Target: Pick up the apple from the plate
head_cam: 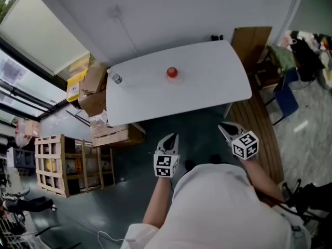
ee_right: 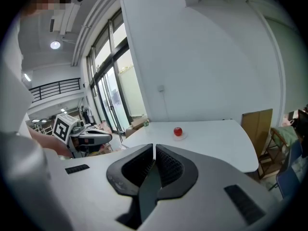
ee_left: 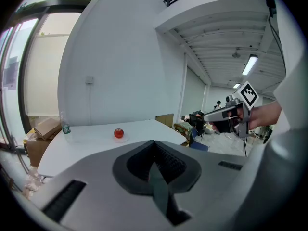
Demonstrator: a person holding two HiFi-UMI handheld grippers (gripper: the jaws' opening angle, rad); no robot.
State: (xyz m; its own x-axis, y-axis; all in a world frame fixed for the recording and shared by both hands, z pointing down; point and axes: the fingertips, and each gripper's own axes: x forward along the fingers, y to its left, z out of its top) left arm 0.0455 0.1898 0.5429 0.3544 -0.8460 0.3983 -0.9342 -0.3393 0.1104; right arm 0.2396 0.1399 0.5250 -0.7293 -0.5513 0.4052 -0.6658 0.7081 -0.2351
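Note:
A red apple point(head_cam: 172, 72) sits on a small clear plate point(head_cam: 174, 79) near the middle of the white table point(head_cam: 218, 82). It shows small and far in the left gripper view as the apple point(ee_left: 118, 133) and in the right gripper view as the apple point(ee_right: 178, 131). Both grippers hang well short of the table's near edge, over the floor. The left gripper point(head_cam: 170, 138) is shut and holds nothing. My right gripper point(head_cam: 224, 128) is shut too, also empty. Each gripper appears in the other's view, the right gripper point(ee_left: 211, 117) and the left gripper point(ee_right: 103, 137).
A plastic bottle point(head_cam: 115, 78) stands at the table's left end. Cardboard boxes point(head_cam: 96, 95) and a wooden crate point(head_cam: 52, 165) crowd the floor to the left. A brown board point(head_cam: 251, 43) and chairs point(head_cam: 285, 95) stand at the right.

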